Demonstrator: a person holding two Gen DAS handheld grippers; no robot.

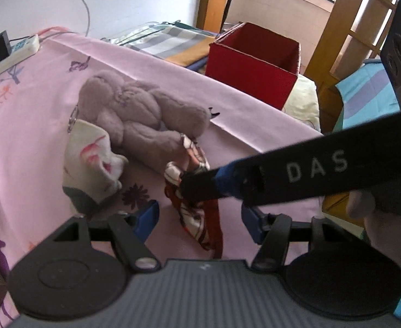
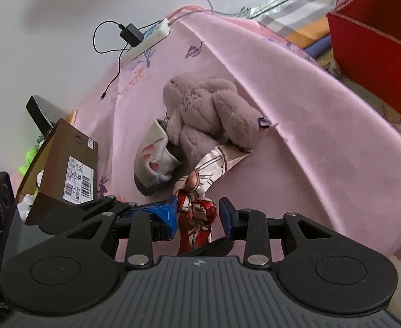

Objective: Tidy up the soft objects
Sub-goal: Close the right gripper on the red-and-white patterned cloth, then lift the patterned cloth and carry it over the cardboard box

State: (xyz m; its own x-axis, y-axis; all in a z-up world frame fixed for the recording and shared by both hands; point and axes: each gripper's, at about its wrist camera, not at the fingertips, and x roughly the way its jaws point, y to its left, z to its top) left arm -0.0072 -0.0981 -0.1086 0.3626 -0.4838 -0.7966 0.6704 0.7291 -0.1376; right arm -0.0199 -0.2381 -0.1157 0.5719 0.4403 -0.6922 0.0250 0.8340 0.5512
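A mauve plush toy [image 1: 140,114] lies on the pink sheet [image 1: 36,125]; it also shows in the right wrist view [image 2: 208,112]. A white sock with pink prints [image 1: 91,158] lies against it, also seen from the right [image 2: 154,161]. A red and white patterned scarf [image 1: 195,188] trails from under the plush toward me. My right gripper [image 2: 199,214] has its jaws on either side of the scarf [image 2: 197,210]; in the left wrist view its finger [image 1: 200,186] presses the scarf. My left gripper [image 1: 200,218] is open, straddling the scarf's lower end.
A red open box [image 1: 255,65] stands at the far right of the bed, also in the right wrist view [image 2: 375,52]. A power strip with a charger [image 1: 11,49] lies at the back left. Folded checked cloth [image 1: 173,41] lies behind. A cardboard box [image 2: 63,169] stands left of the bed.
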